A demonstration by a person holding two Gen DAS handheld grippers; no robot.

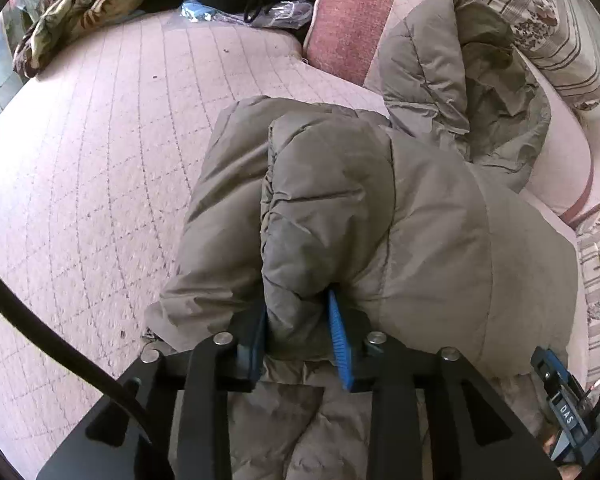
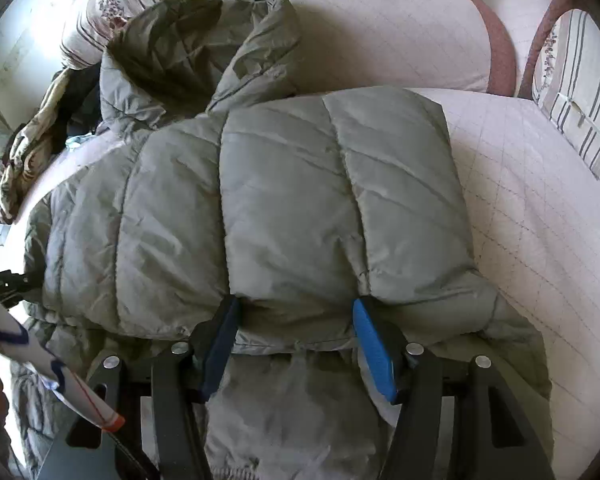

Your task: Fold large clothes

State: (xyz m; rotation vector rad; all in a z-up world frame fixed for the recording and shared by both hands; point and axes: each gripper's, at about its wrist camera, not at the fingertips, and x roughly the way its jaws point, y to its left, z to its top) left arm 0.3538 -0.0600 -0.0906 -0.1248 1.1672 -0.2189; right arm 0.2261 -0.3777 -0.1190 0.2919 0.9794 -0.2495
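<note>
Quilted pink bed carries the grey puffer jacket, spread mid-bed, hood toward the striped pillows. Jacket looks bulky, soft, slippery (springs back, probably). Left gripper fingers pinch a jacket fold; right gripper fingers bracket its near hem, grip unclear. Best hold: thick seamed edges.

The jacket is smooth, faintly shiny quilted puffer cloth. The bed wears matt stitched fabric. Both grippers' fingers carry blue ribbed plastic pads on black matt frames.
</note>
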